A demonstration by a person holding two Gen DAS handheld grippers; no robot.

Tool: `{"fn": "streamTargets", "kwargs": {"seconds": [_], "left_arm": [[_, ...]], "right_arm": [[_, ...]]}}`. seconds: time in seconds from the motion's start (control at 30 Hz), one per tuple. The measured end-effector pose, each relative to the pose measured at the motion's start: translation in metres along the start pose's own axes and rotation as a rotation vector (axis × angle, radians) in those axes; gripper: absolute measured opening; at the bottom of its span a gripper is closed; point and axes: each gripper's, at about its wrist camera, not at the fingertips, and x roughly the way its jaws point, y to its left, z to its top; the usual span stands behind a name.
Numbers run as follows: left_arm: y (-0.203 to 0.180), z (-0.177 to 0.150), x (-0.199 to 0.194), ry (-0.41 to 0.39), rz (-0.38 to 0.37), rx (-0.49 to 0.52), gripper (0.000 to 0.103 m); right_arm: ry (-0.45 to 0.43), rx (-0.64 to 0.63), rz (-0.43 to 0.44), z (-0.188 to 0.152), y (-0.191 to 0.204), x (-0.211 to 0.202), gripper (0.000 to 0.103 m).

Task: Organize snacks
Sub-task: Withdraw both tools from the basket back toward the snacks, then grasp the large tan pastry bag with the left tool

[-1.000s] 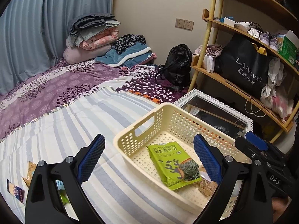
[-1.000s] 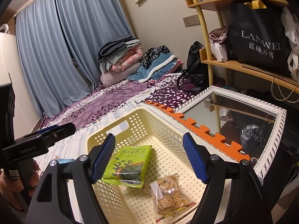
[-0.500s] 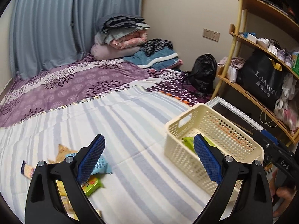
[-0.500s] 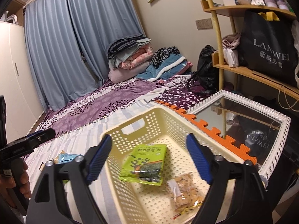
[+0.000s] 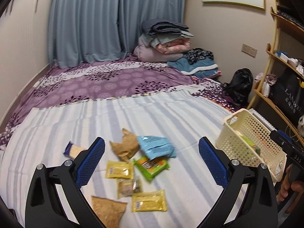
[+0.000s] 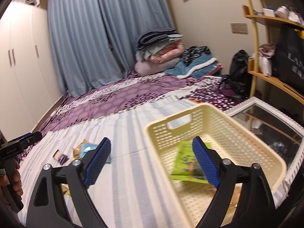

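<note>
A pile of snack packets lies on the striped sheet: a light blue bag (image 5: 156,146), a green packet (image 5: 152,166), two yellow packets (image 5: 119,170), brown bags (image 5: 124,147). My left gripper (image 5: 151,163) is open and empty, hovering above the pile. A cream perforated basket (image 5: 239,131) stands to the right. It holds a green seaweed packet (image 6: 187,161). My right gripper (image 6: 152,162) is open and empty over the basket's left rim (image 6: 152,131). The pile also shows at left in the right wrist view (image 6: 84,150).
A purple bedspread (image 5: 106,81) with stacked blankets (image 5: 165,39) lies behind. A framed mirror (image 6: 269,117) lies right of the basket. Wooden shelves (image 5: 281,60) with bags stand at the right. A black bag (image 5: 239,85) sits by the wall.
My left gripper has swung left from the basket to the snack pile. My right gripper has shifted left, so the basket now sits to its right. Both stay open.
</note>
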Motion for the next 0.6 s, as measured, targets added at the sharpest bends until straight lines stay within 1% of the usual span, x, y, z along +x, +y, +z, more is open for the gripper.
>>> {"fn": "streamTargets", "kwargs": {"seconds": [0.03, 0.13, 0.33, 0.43, 0.6], "left_arm": [[0.007, -0.003, -0.001, 0.003, 0.009, -0.006, 0.1], [0.029, -0.015, -0.004, 0.024, 0.044, -0.028, 0.1], [0.068, -0.048, -0.001, 0.088, 0.096, -0.073, 0.1], [0.081, -0.066, 0.003, 0.126, 0.118, -0.087, 0.1], [0.095, -0.1, 0.013, 0.213, 0.138, -0.1, 0.1]], "right_arm": [[0.006, -0.009, 0.01, -0.002, 0.007, 0.002, 0.091], [0.034, -0.022, 0.042, -0.008, 0.025, 0.008, 0.098], [0.114, -0.044, 0.098, -0.02, 0.054, 0.023, 0.098], [0.134, -0.063, 0.105, -0.025, 0.065, 0.028, 0.098], [0.166, -0.098, 0.123, -0.033, 0.081, 0.035, 0.098]]}}
